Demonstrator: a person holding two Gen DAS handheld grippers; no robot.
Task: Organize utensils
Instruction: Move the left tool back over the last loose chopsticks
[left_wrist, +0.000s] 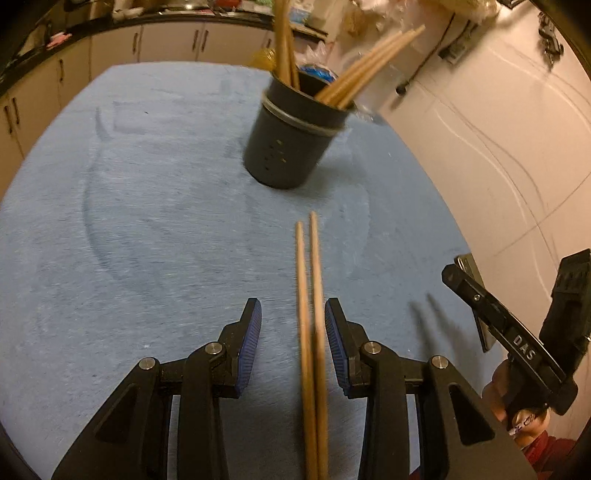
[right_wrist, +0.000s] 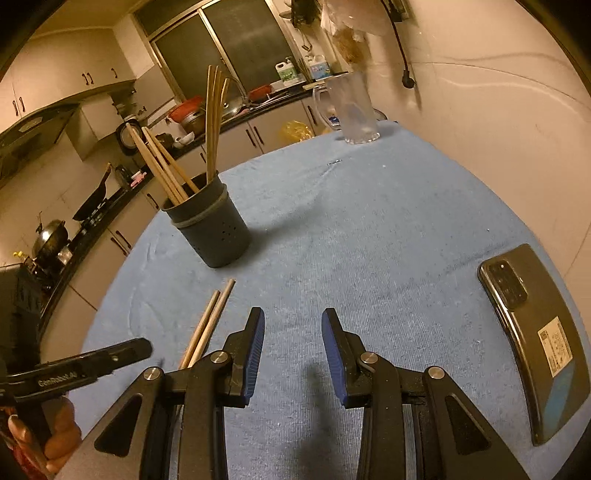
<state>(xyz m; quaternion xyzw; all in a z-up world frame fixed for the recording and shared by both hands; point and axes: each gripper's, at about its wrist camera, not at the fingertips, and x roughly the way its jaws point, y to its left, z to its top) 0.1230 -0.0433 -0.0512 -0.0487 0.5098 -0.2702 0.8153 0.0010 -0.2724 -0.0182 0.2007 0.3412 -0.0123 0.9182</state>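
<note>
Two slim, pale wooden chopsticks (left_wrist: 309, 295) lie side by side on the blue cloth-covered table (left_wrist: 147, 221), short of the dark round utensil holder (left_wrist: 291, 144) (already holding several). The left gripper (left_wrist: 293, 332) is spread around them, pads not pressing; the right gripper (right_wrist: 291, 343) gapes empty. Light, stiff and prone to rolling, they are probably best pinched together mid-shaft.

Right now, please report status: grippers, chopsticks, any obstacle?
Left gripper open, astride the loose chopsticks, pads not pressing. Right gripper open, empty. Holder ahead, path clear. Phone off to the side.
</note>
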